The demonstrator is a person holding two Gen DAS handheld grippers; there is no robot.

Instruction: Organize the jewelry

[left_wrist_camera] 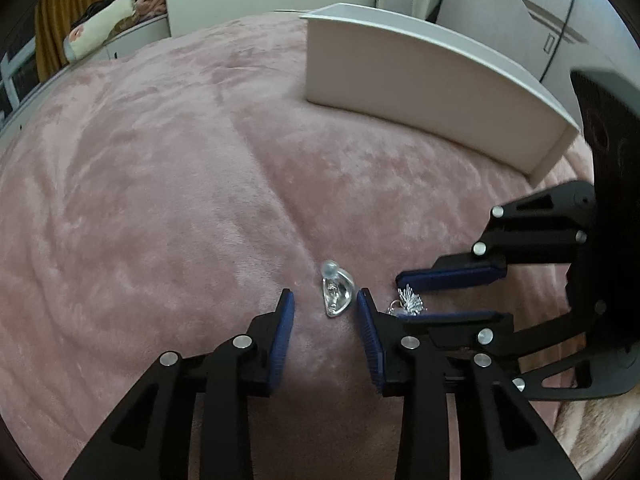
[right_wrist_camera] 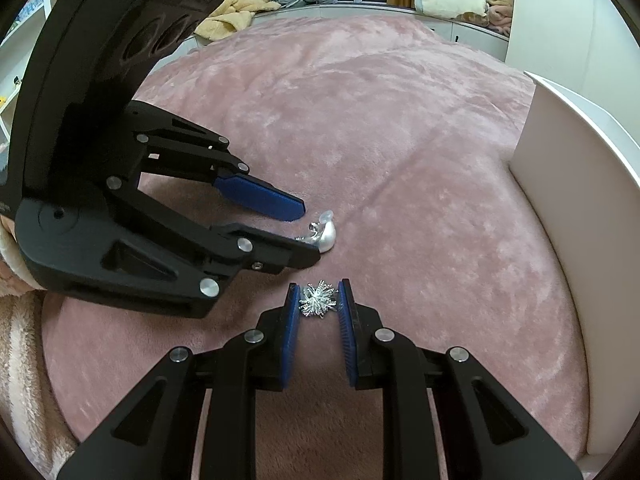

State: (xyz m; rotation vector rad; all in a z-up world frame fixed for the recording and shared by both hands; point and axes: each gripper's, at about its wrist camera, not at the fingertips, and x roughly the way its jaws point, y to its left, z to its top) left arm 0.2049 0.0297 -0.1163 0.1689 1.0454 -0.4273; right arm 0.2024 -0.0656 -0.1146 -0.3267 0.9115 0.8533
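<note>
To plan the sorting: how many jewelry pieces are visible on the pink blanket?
2. A teardrop earring lies between the open left hand-held gripper pads; a spiky silver piece is clamped in the right hand-held gripper. Others may be hidden.

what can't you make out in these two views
- Inside of the white box: left wrist view shows only its outer wall; right wrist view cuts it off at the edge.
- Spiky silver piece: partly hidden behind the left gripper finger in left wrist view.
- Teardrop earring: fine detail too small.

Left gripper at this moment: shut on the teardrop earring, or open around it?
Open. In the left wrist view the left gripper has a gap on each side of the teardrop earring, which lies on the pink blanket.
</note>
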